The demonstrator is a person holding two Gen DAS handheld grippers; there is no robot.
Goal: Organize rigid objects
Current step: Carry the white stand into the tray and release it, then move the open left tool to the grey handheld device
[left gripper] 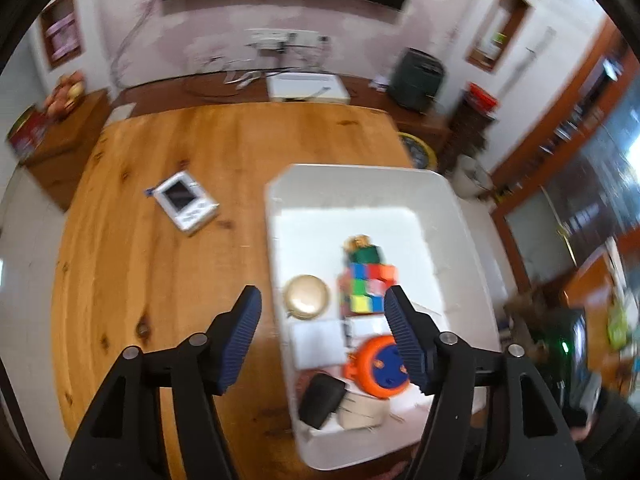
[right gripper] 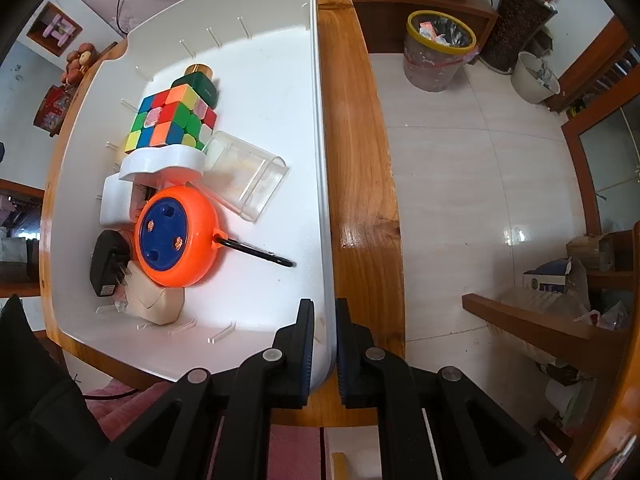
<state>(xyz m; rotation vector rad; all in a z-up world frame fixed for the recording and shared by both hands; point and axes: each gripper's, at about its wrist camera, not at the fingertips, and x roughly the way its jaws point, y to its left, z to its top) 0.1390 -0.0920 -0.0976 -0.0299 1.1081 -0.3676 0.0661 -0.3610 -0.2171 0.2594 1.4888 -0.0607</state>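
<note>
A white plastic bin (left gripper: 275,216) stands on the wooden table (left gripper: 152,280). It holds a colour cube (left gripper: 368,288), a green bottle with a gold cap (left gripper: 363,254), a round gold compact (left gripper: 308,297), an orange and blue disc (left gripper: 380,372), a black plug adapter (left gripper: 320,400) and a beige piece (left gripper: 362,412). My left gripper (left gripper: 324,336) hovers open over the bin's near left part, its pads touching nothing. A small white device with a screen (left gripper: 184,202) lies on the table left of the bin. My right gripper (right gripper: 324,340) is shut on the bin's right wall (right gripper: 318,120). The right wrist view also shows a clear plastic box (right gripper: 248,172) inside.
The table's right edge (right gripper: 360,160) runs just beside the bin, with tiled floor below. On that floor stand a yellow-rimmed waste basket (right gripper: 440,52), a white bucket (right gripper: 536,76) and a dark canister with a red lid (right gripper: 520,20). A low wooden bench (right gripper: 540,328) is at right.
</note>
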